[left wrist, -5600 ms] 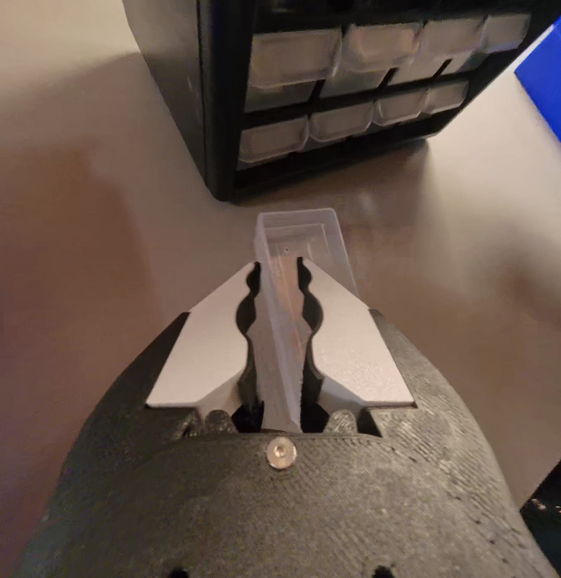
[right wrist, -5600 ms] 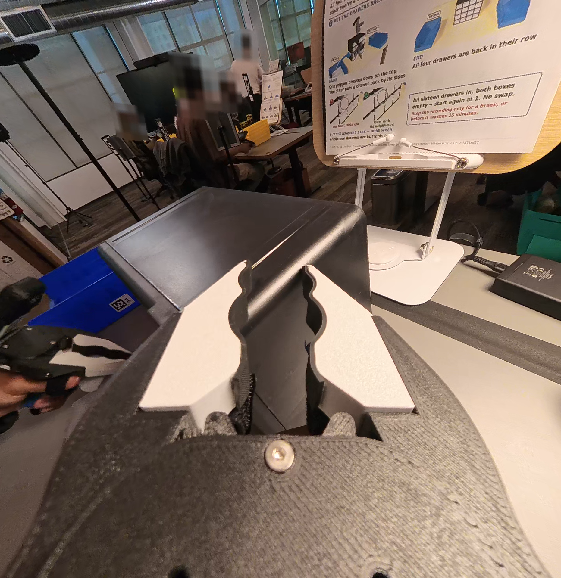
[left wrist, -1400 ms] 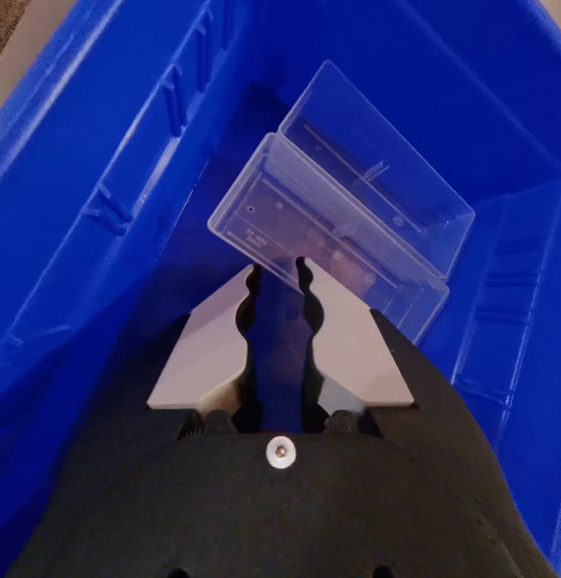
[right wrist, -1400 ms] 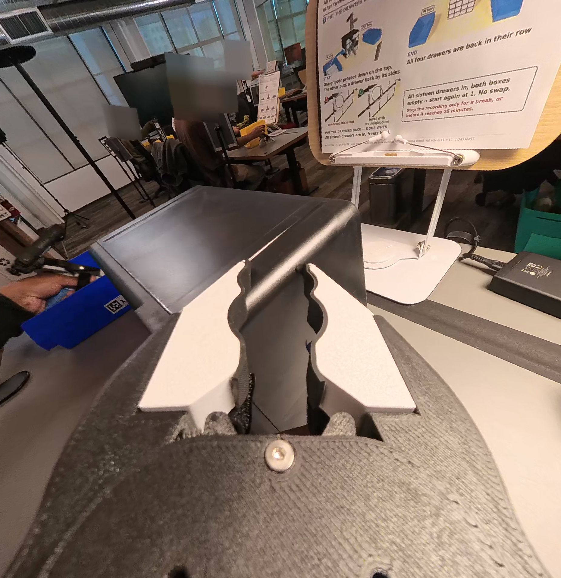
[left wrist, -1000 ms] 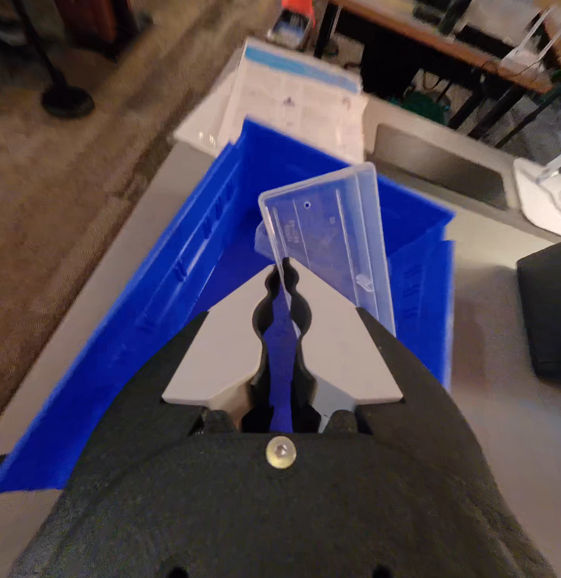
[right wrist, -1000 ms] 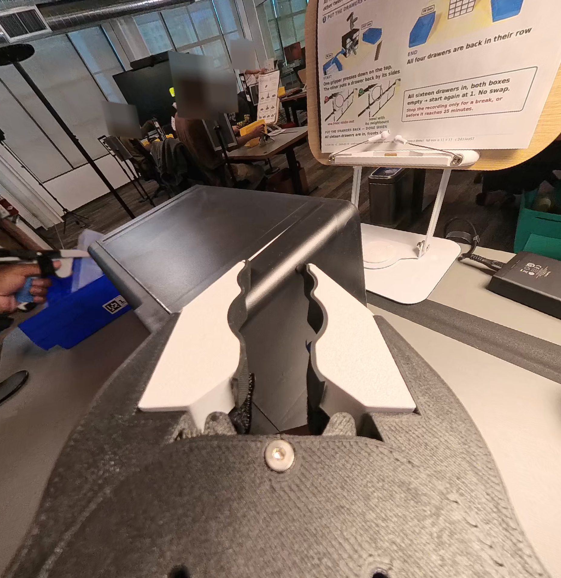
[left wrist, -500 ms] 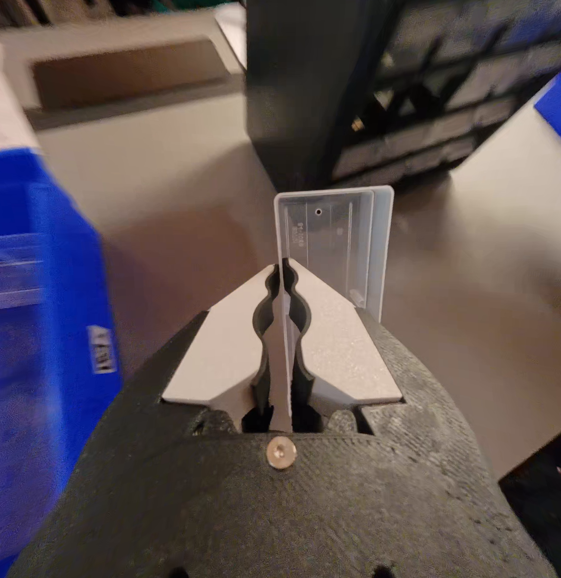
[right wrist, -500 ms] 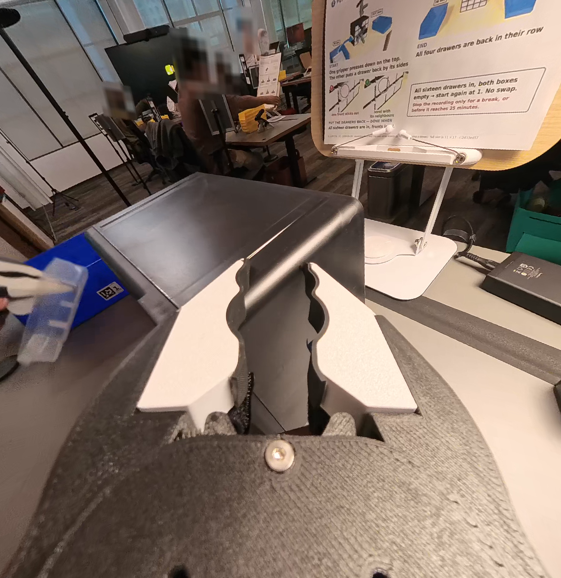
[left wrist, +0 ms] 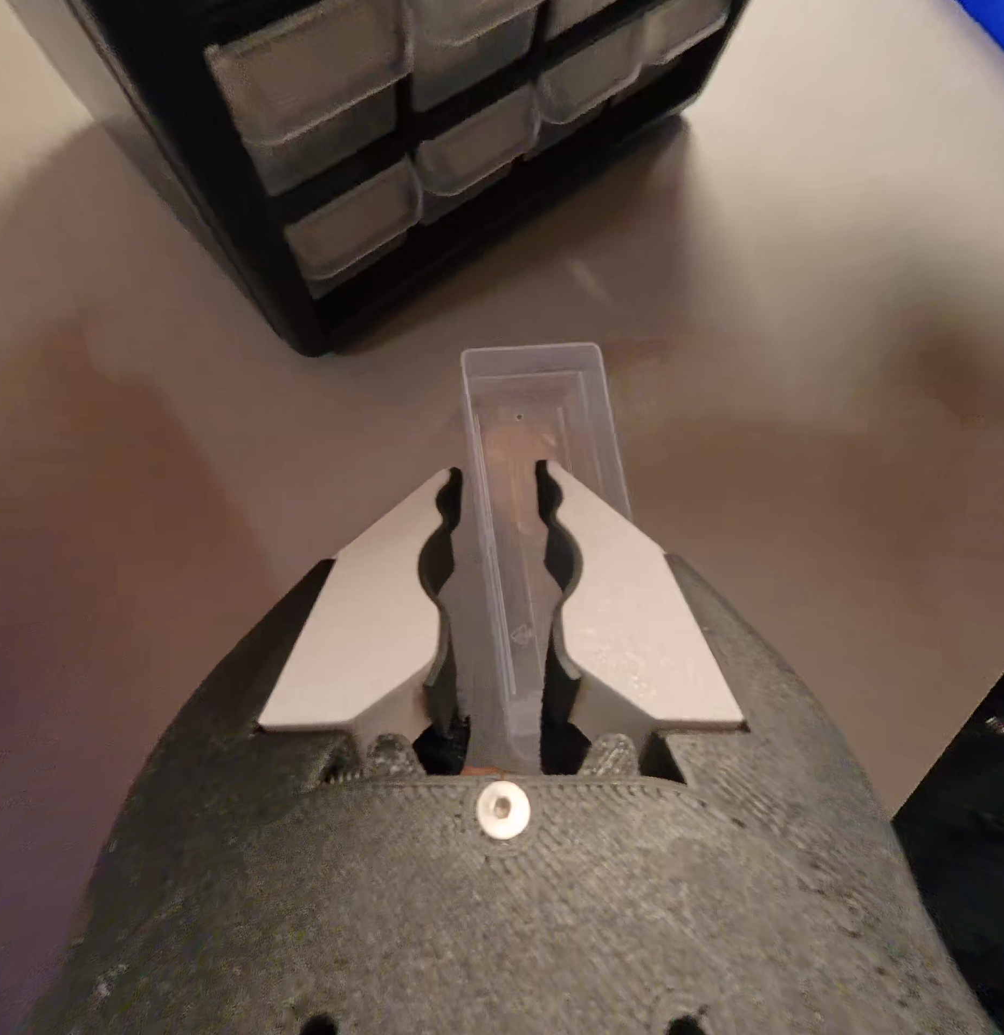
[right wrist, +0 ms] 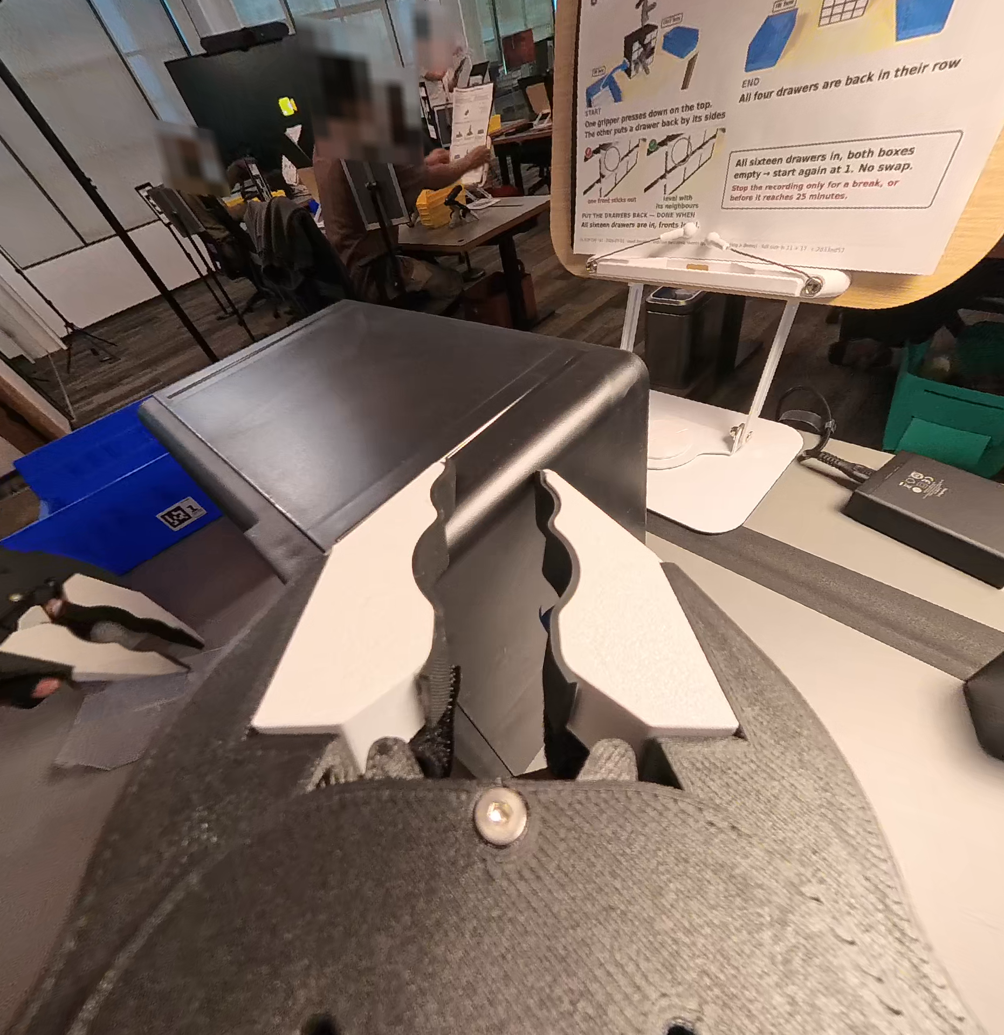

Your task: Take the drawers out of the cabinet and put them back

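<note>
Half a second ago our left gripper [left wrist: 498, 470] held the clear drawer [left wrist: 536, 425] by one thin wall with the jaws nearly shut; now the drawer lies lengthwise between wider-set fingers, its open top facing us, though we cannot tell whether both pads press on it. Ahead of the jaws and a little to their left stands the black cabinet [left wrist: 298, 291] on the grey table [left wrist: 152, 448], its visible slots filled with frosted drawers; the upper rows are cut off, so we cannot see which slot is open. Our right gripper [right wrist: 491, 476] sits at the cabinet's top rear edge with its jaws moderately apart and the rounded black edge between them; the pads do not clearly clamp it, and we judge it is steadying the cabinet. Off to the left of those jaws lies the blue bin [right wrist: 107, 493]. We judge that we are in the putting-back phase: most drawers appear seated, this one is on its way, and it has yet to be lined up with its slot and pushed flush.
</note>
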Motion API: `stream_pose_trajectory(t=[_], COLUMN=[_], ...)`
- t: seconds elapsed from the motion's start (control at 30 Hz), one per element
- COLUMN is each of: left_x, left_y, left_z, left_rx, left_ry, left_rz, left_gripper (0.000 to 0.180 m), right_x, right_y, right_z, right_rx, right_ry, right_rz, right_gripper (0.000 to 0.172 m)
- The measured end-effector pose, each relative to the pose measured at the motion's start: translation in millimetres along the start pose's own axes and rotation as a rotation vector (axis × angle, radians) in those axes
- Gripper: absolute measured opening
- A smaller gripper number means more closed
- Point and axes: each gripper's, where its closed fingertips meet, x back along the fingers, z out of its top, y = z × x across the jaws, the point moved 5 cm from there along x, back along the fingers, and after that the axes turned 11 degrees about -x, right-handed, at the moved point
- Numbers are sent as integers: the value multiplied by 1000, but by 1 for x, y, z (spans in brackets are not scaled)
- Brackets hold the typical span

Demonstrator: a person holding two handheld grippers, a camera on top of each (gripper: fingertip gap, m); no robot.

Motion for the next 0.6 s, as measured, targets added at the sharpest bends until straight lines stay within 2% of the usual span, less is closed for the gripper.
stream_pose_trajectory(t=[0.03, 0.17, 0.27, 0.43, 0.6], left_x=[4, 28, 44, 54, 38], left_y=[1, 16, 25, 38, 36], left_z=[0, -6, -25, -46, -57], left_rx=[-46, -301, -550, -763, -912], left_ry=[8, 10, -60, -98, -154], left_rz=[2, -65, -104, -188, -165], left_gripper=[34, 65, 80, 68, 61], right_x=[0, 0, 0, 0, 0], right_y=[0, 0, 0, 0, 0], right_z=[0, 0, 0, 0, 0], right_rx=[-3, -10, -10, -7, -7], right_ry=[0, -4, -5, -5, -3], right_rz=[2, 5, 3, -1, -2], right_gripper=[32, 32, 32, 32, 32])
